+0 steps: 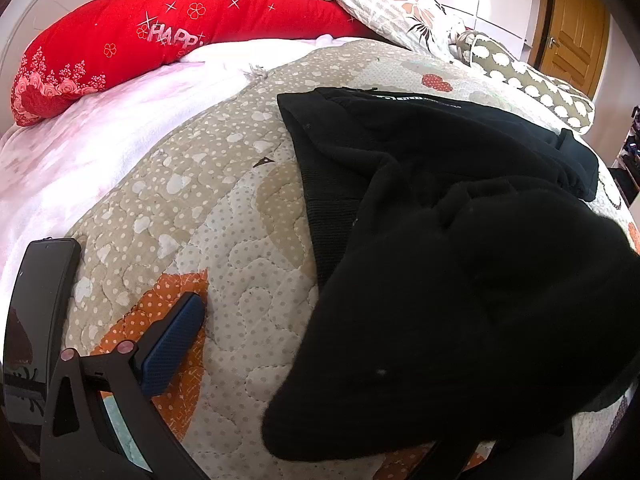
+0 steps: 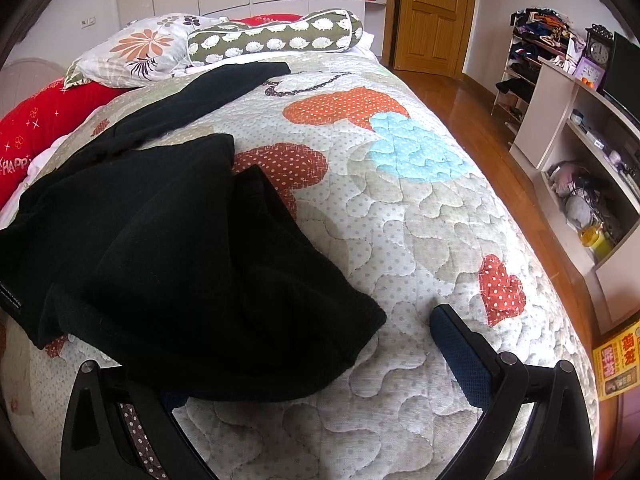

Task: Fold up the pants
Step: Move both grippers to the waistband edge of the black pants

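Where the black pants [image 1: 460,272] drape over the near side of the left gripper [image 1: 320,380], only one blue-padded finger [image 1: 172,348] visible, the other buried under cloth; jaw state not determinable. Right gripper [image 2: 304,360] spread wide, its left finger hidden beneath the pant fold, right finger [image 2: 460,360] clear, resting near bare quilt [image 2: 400,220]. Pants lying crumpled across the quilted bed. Beyond: red pillow [image 1: 140,36], floral pillow [image 2: 136,52], wooden door [image 2: 432,12], cluttered shelving [image 2: 580,152].
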{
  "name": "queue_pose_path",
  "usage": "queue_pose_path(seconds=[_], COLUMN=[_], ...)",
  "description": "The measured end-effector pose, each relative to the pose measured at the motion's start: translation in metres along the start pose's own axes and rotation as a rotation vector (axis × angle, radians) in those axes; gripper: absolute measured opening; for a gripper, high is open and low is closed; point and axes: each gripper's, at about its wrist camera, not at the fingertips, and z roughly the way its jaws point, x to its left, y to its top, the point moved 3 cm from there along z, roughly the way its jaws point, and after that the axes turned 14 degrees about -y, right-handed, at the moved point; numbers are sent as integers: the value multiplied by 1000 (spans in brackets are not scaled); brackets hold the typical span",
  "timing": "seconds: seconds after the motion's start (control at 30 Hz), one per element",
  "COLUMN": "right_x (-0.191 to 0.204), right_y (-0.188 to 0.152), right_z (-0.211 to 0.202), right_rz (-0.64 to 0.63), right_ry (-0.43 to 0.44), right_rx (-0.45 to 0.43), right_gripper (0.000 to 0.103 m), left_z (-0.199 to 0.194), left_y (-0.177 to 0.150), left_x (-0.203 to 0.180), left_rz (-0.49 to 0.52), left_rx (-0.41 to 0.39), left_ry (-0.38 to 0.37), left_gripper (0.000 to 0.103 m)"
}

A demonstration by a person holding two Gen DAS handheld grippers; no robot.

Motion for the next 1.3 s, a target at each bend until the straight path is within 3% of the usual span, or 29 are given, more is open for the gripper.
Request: queue_pose_path(seconds=[0.17, 0.33, 0.5, 0.6, 0.7, 0.97, 1.3], right_x=[2, 6, 1, 4, 11, 21, 31], right_y=[0, 0, -5, -2, 3, 10, 10], right_z=[1, -8, -40, -61, -78, -91, -98], right_rz=[-2, -18, 43, 37, 16, 4, -20], right_ry=[-3, -10, 109, 147, 165, 199, 223], right_rx=[0, 26, -17, -65, -121, -135, -150], right_gripper=[103, 103, 103, 103, 103, 103, 103], left_z=[-7, -47, -87, -96, -102, -108, -106], left_y=[-1, -12, -13, -8, -7, -1, 1], left_x=[-4, 0, 0, 2, -1, -7, -15], left_rz=[20, -46, -43, -69, -58, -26, -38], left_rx=[83, -19, -100, -105, -120, -139, -105], left_ry=[-14, -88, -95, -136, -124, -111, -139], left_gripper=[103, 103, 103, 103, 103, 103, 103])
